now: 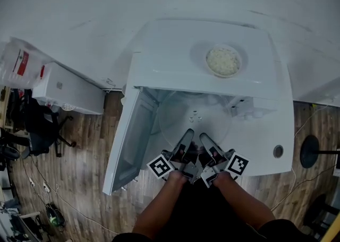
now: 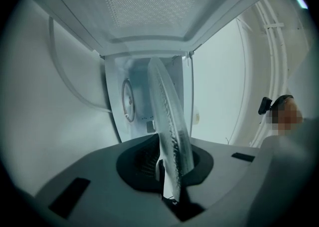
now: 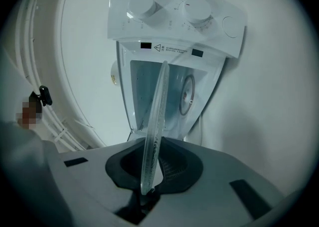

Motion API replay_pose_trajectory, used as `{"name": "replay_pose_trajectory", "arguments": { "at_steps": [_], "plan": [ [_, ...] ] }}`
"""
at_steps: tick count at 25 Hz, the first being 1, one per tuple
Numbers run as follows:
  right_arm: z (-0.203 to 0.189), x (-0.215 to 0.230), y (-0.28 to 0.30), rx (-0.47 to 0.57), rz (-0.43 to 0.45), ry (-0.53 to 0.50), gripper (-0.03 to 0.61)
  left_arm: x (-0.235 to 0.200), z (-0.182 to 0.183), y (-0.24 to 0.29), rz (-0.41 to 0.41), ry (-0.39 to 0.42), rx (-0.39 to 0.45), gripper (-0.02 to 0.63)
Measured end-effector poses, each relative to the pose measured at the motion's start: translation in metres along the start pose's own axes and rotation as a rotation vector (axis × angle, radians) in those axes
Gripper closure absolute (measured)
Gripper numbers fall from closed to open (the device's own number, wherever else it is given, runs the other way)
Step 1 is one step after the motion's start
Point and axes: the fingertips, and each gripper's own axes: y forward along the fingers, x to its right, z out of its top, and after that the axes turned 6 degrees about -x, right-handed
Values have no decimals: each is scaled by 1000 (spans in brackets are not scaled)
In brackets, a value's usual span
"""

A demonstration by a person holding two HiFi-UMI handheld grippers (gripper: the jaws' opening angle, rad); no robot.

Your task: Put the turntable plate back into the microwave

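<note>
Hand-held left gripper and right gripper: grey housings, each carrying a white cube with black square markers; dark garment worn.

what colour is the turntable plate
Clear glass; the turntable plate shows best in the right gripper view.

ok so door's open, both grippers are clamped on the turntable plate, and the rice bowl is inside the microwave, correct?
Not quite. The rice bowl sits on top of the microwave, not inside it; the head view shows it. The rest holds: door open, left gripper and right gripper both clamped on the turntable plate.
</note>
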Motion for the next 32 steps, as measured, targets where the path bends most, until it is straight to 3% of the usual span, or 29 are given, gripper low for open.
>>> {"name": "replay_pose_trajectory", "arguments": {
  "at_steps": [8, 13, 17, 22, 25, 28, 32],
  "plan": [
    [21, 14, 29, 26, 34, 3, 523, -18, 26, 22, 26, 64, -24, 551],
    [33, 18, 46, 44, 68, -1, 525, -28, 48, 32, 70, 226, -35, 537],
    [40, 25, 59, 67, 72, -7, 527, -38, 58, 35, 83, 268, -35, 519],
    [53, 33, 72, 97, 73, -5, 529, -45, 55, 24, 66, 222, -16, 489],
    [59, 36, 79, 100, 74, -9, 528, -48, 60, 26, 63, 206, -4, 520],
    [63, 37, 84, 106, 81, -1, 528, -40, 64, 34, -21, 100, 22, 541],
    [66, 39, 86, 83, 64, -36, 522, -36, 68, 41, -75, 43, 46, 545]
  ]
}}
